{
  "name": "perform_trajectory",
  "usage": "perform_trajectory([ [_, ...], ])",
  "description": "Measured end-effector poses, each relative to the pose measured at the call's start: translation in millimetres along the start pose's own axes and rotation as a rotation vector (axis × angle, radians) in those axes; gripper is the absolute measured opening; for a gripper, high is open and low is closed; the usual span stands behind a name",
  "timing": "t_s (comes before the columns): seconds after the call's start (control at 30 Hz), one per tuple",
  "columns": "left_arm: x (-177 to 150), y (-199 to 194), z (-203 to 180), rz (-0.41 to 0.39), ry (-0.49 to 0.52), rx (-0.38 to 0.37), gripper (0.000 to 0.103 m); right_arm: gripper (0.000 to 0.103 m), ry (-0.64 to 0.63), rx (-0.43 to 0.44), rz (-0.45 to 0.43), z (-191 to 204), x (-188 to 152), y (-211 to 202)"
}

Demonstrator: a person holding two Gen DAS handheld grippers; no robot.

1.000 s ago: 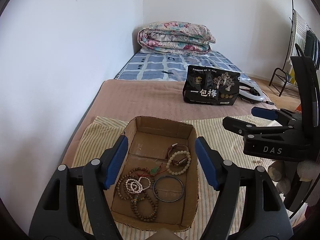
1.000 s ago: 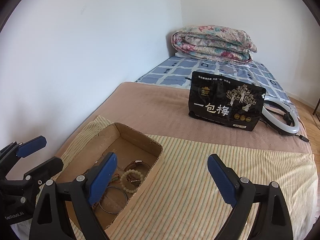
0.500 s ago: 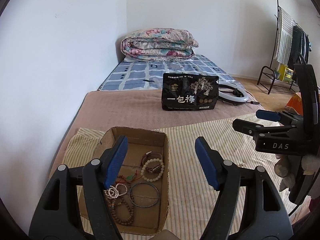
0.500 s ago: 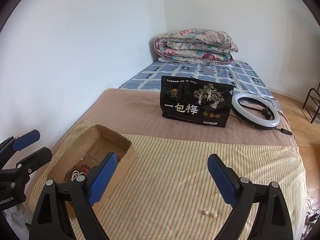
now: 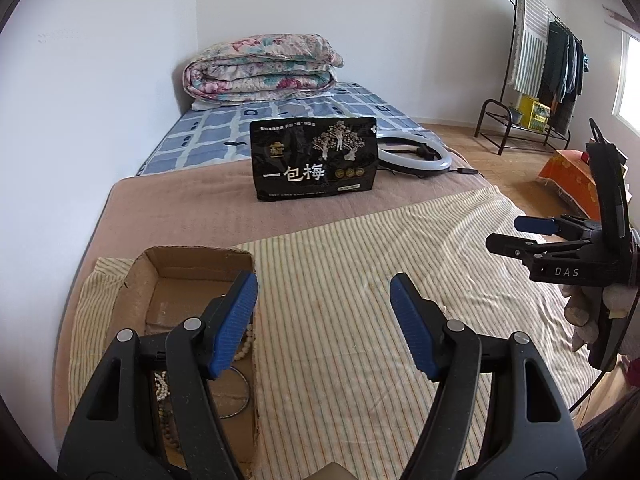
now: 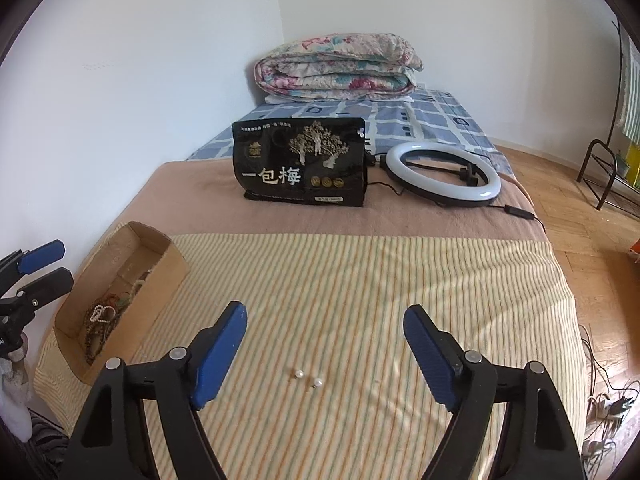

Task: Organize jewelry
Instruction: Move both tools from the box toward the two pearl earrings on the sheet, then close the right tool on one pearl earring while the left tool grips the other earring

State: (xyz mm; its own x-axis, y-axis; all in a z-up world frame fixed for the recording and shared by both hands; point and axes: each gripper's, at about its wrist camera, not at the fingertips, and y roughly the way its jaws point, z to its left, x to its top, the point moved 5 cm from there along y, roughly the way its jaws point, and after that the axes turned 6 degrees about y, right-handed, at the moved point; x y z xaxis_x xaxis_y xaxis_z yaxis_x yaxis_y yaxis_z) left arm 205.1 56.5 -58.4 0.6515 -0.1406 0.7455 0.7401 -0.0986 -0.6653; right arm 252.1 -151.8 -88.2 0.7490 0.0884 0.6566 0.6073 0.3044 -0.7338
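Right-wrist view, left to right. At 9 o'clock, the cardboard box [image 6: 120, 288] holds bead bracelets [image 6: 100, 320] and other strands; the left gripper [image 5: 323, 320], jaws spread and empty, hangs by its right wall. At centre, two loose pearl earrings [image 6: 307, 378] lie on the striped cloth [image 6: 360, 280], apart from the box. The right gripper [image 6: 324, 350], jaws spread and empty, frames them at 6 o'clock. At 12 o'clock stand a black pouch [image 6: 302, 162] and ring light [image 6: 442, 178]. Judged progress: most pieces boxed; the earrings remain.
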Motion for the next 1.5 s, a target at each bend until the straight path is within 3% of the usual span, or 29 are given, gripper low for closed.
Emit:
perform_trajectory([
  [0.2, 1, 18, -19, 0.022, 0.026, -0.037, 0.067, 0.064, 0.017, 0.02, 0.086, -19, -28, 22],
  [0.43, -6, 44, -28, 0.071, 0.011, -0.08, 0.066, 0.05, -0.036, 0.046, 0.177, -21, -63, 54],
  [0.53, -10, 55, -34, 0.096, 0.022, -0.092, 0.058, 0.046, -0.057, 0.053, 0.206, -21, -74, 66],
  [0.67, -15, 69, -42, 0.119, 0.041, -0.107, 0.058, 0.041, -0.069, 0.077, 0.236, -19, -84, 78],
  [1.17, -24, 103, -45, 0.176, 0.025, -0.119, 0.052, 0.03, -0.15, 0.059, 0.248, -8, -93, 100],
  [1.5, -28, 113, -62, 0.182, 0.052, -0.152, 0.051, 0.012, -0.185, 0.024, 0.232, -13, -91, 103],
])
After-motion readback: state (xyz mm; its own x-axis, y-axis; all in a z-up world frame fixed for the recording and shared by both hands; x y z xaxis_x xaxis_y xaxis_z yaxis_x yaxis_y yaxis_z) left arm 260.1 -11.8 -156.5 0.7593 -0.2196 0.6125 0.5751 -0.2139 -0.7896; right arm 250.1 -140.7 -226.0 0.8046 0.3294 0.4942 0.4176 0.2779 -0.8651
